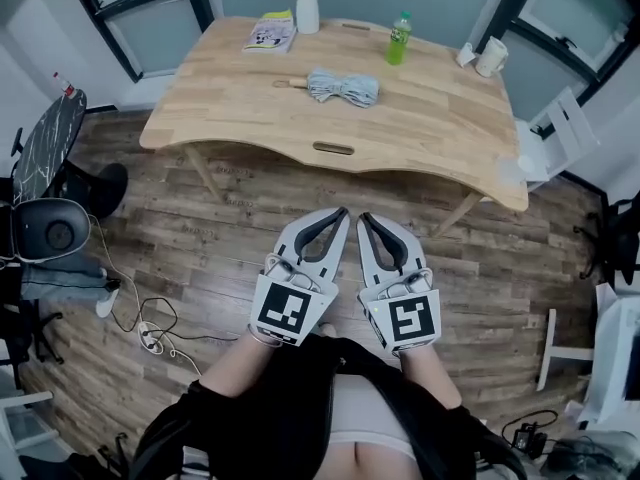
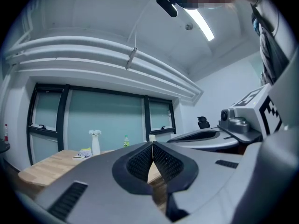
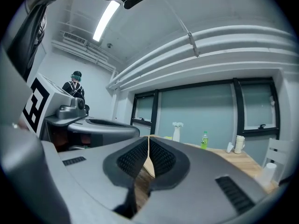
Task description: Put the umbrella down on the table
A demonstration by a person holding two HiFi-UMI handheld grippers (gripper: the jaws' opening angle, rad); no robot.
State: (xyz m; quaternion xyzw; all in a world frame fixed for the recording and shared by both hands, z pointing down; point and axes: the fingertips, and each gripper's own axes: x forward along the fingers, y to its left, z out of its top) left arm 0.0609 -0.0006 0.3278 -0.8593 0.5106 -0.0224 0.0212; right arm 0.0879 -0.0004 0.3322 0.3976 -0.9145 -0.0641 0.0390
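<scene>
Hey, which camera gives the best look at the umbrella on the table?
The head view: the folded umbrella lies whole and unobstructed on the wooden table, seen from above. Neither gripper view shows it; each one's own shut jaws fill the foreground, and only the vase and green bottle show beyond them.

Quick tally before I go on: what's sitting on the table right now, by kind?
Umbrella: 1
Booklet: 1
Vase: 1
Bottle: 1
Cup: 1
Small white item beside the Cup, kind unclear: 1
Total: 6
</scene>
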